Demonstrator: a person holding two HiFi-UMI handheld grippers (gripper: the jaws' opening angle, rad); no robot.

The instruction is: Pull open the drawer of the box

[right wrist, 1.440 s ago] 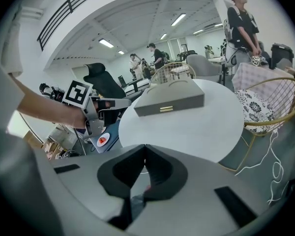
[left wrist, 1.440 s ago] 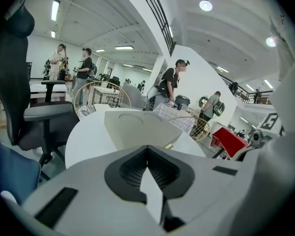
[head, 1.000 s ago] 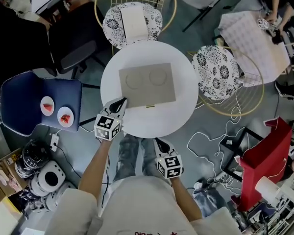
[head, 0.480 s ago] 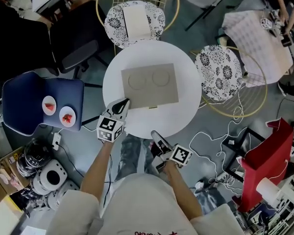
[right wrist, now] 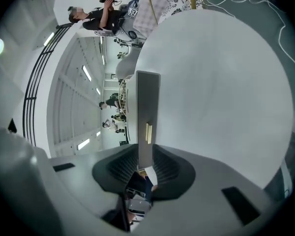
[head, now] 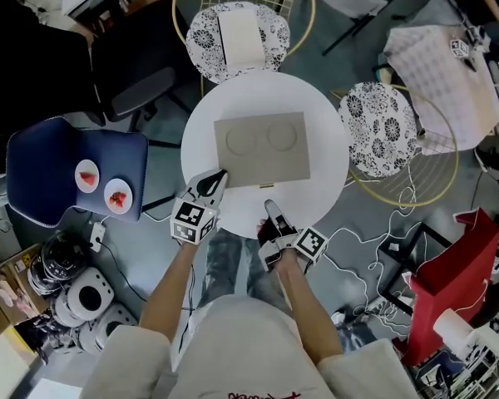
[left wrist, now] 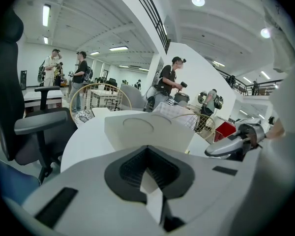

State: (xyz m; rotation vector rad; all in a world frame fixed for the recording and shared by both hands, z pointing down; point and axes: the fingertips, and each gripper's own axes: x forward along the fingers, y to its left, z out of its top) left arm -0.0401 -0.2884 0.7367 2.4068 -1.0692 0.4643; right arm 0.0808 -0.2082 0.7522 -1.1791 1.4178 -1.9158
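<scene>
1. The table (head: 316, 198) is the biggest thing in front of me, round and white. Its top looks smooth, so I judge that anything light will slide on it.
2. The box (head: 262, 148) lies flat near the table's middle, a low grey-beige slab with two rings pressed into its lid. It looks like stiff card or thin board. I expect it to be light, apt to skate toward me when tugged, and easy to dent at its edges.
3. The drawer front (right wrist: 147, 107) is the narrow face turned toward me. As far as I can see it is shut flush.
4. My left claw (head: 217, 176) sits at the box's near left corner, its jaws a little apart with nothing pinched. I cannot tell whether it presses on the corner, but that is where I would brace the box against sliding.
5. My right claw (head: 271, 206) hangs over the table's near edge, rolled onto its side and not touching the box. Its jaws have just been opening and stand apart, empty, with the drawer front lined up beyond the gap.
6. The gold pull (right wrist: 148, 133) is the smallest thing, a short bar on the drawer front. It looks like hard, slick metal. I would pinch it squarely across its thin way and draw straight back, gently.
</scene>
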